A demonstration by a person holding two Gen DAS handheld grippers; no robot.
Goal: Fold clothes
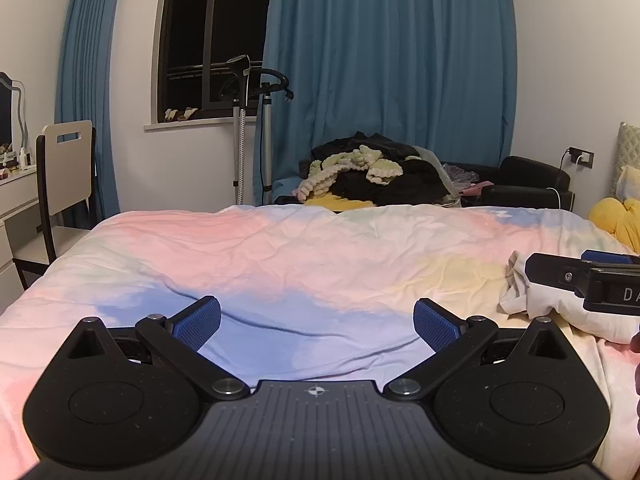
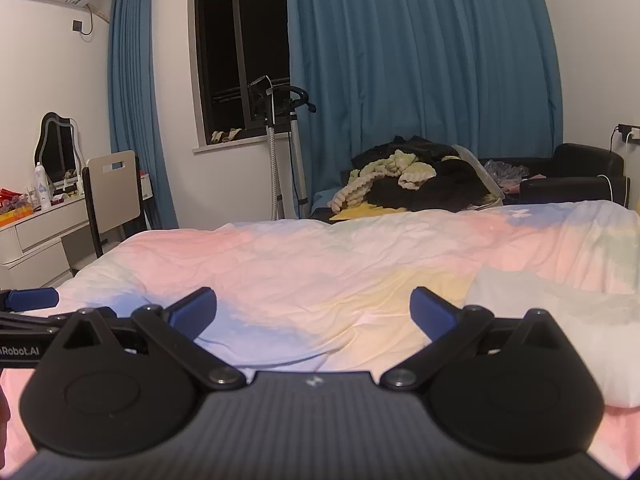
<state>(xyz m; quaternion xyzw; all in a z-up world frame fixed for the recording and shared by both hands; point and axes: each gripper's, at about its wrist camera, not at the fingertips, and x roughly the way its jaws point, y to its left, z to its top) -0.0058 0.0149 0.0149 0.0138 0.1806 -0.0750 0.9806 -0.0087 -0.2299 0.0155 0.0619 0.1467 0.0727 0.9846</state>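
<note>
Two handheld grippers hover side by side over a bed, both spread wide and holding nothing.

The left gripper (image 1: 317, 322) and the right gripper (image 2: 313, 314) each show blue pads far apart above the pastel pink, blue and yellow bed cover (image 1: 280, 252). A crumpled white garment (image 1: 560, 304) lies on the bed to the right, just beside the right gripper. Beyond the bed, a pile of dark and pale green clothes (image 1: 372, 172) rests before blue curtains (image 1: 392, 60).
</note>
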